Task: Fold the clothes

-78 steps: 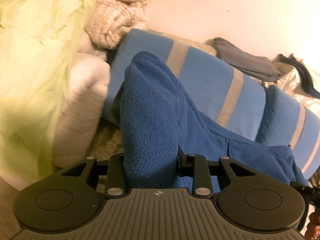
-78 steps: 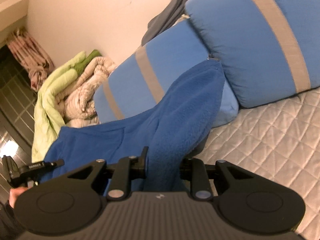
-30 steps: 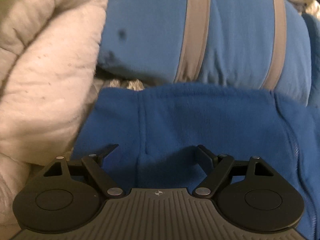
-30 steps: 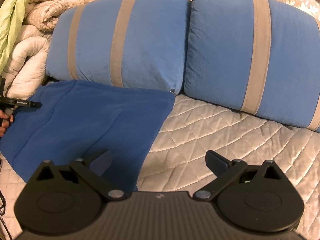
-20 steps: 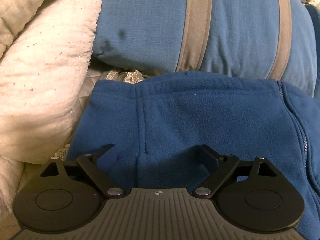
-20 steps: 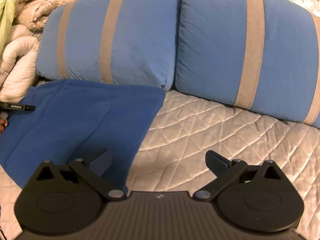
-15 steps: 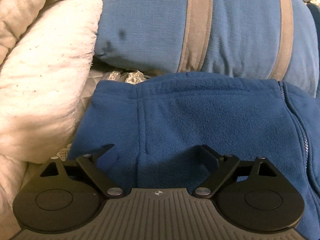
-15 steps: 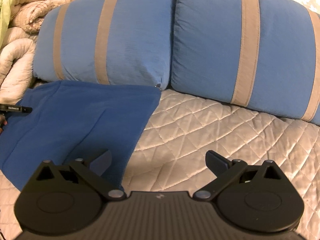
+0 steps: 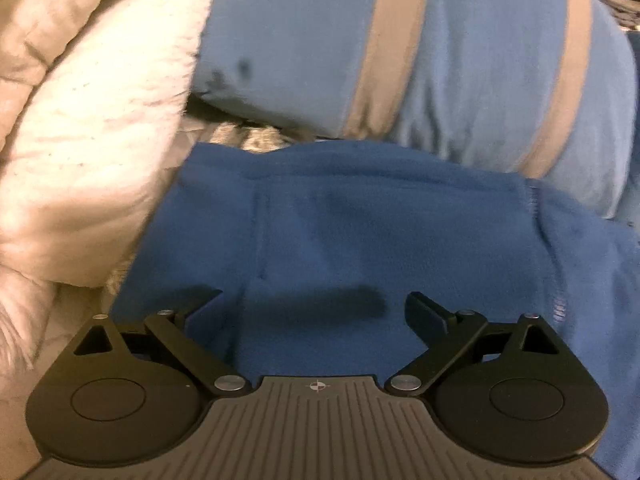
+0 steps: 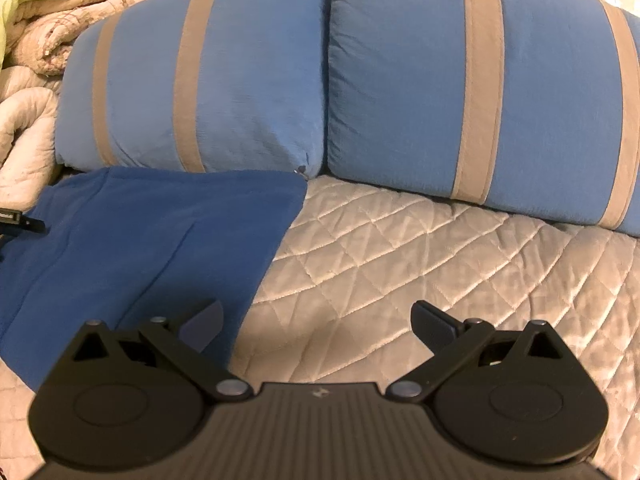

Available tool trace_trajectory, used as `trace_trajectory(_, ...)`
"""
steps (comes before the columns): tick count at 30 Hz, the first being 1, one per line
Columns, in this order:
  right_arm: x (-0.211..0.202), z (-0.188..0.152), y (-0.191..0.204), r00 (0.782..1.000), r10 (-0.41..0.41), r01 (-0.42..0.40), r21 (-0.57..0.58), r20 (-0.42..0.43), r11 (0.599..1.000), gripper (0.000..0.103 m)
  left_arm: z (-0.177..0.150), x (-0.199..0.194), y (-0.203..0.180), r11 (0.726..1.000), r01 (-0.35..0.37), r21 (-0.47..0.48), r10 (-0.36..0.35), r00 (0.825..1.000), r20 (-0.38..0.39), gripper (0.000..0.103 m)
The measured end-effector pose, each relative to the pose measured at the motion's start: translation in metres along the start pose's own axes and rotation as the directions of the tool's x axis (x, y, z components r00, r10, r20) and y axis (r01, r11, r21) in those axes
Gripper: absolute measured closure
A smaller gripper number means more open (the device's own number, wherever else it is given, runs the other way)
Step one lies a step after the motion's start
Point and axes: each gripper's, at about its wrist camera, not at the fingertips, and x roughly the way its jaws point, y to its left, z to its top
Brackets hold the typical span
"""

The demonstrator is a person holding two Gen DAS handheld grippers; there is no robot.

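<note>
A blue fleece garment point(image 9: 360, 232) lies spread flat on the quilted bed, its top edge against the striped pillows. My left gripper point(image 9: 314, 306) hovers open just above it, nothing between its fingers. In the right wrist view the same blue fleece garment point(image 10: 132, 240) covers the left part of the bed, its right edge running diagonally. My right gripper point(image 10: 316, 320) stands open over the bare quilt beside that edge, its left fingertip point(image 10: 204, 324) above the fleece. A tip of the left gripper point(image 10: 20, 222) shows at the far left.
Two blue pillows with tan stripes point(image 10: 208, 92) point(image 10: 480, 92) lean along the back of the bed. A bundled cream quilt point(image 9: 80, 128) presses against the garment's left side. Folded beige and green blankets point(image 10: 48, 8) are stacked at the far left. The quilted bedcover point(image 10: 440, 260) stretches to the right.
Both grippers held the lifted fleece 2.6 s ago; it now lies flat and both are open. In the last second the left gripper drew back a little and the right one edged rightward.
</note>
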Motion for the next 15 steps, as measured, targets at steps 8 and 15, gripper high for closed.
trace_trajectory(8,-0.003,-0.001,0.002,1.0,-0.004,0.004,-0.017,-0.008,1.0,0.0,0.004,-0.025,-0.03,0.999,0.052,0.01,-0.053,0.995,0.082,0.007)
trace_trajectory(15,-0.008,-0.002,-0.003,1.0,-0.016,0.016,-0.009,-0.006,1.0,0.0,0.004,-0.033,-0.074,0.993,0.118,0.023,-0.12,0.971,0.206,0.007)
